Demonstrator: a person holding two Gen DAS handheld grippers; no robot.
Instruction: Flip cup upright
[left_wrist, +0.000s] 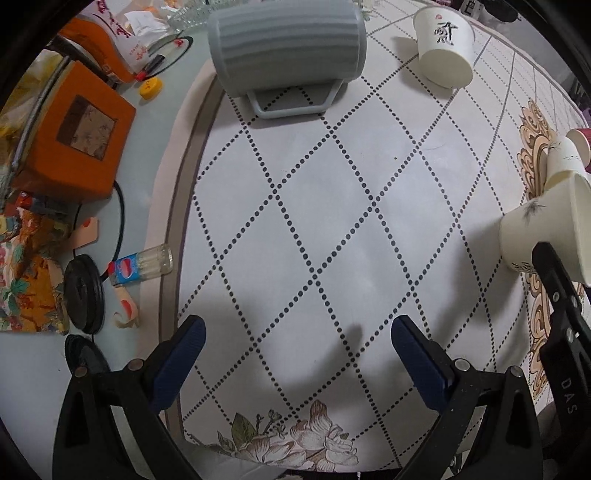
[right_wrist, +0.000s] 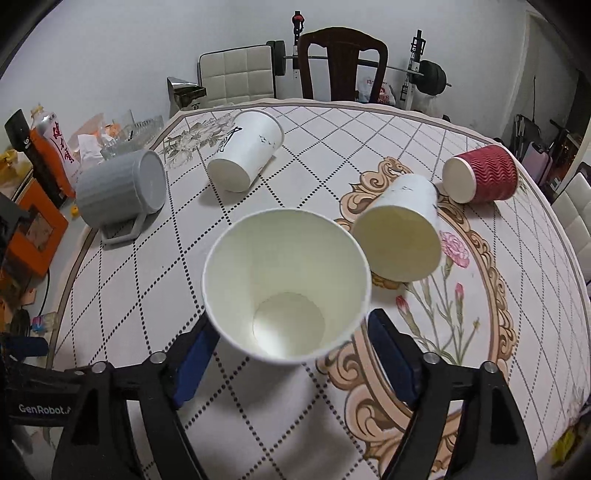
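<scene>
The table (right_wrist: 480, 295) carries a grey mug (right_wrist: 118, 192) and several paper cups lying on their sides. The right gripper (right_wrist: 291, 354) pinches a white cup (right_wrist: 286, 280) near its base, tilted above the cloth; a loose squeeze could let it slip or crush. The left gripper (left_wrist: 297, 354) is spread wide and holds nothing.

A cream-white paper cup (right_wrist: 286, 288) is showing a plain pale inside, flanked by dark blue ribbed finger pads (right_wrist: 194, 349) on black arms. The round tablecloth (right_wrist: 303, 402) is wearing a white ground crossed by black dotted diamonds, with beige scrollwork and pink flowers. A ribbed grey plastic mug (right_wrist: 118, 192) is lying matt and plain. A red wavy-ribbed paper cup (right_wrist: 487, 179) is showing a white inside. A white paper cup with black brush calligraphy (left_wrist: 445, 48) is carrying a small red stamp. An orange square box (left_wrist: 75, 136) is framing a brownish patterned panel.
</scene>
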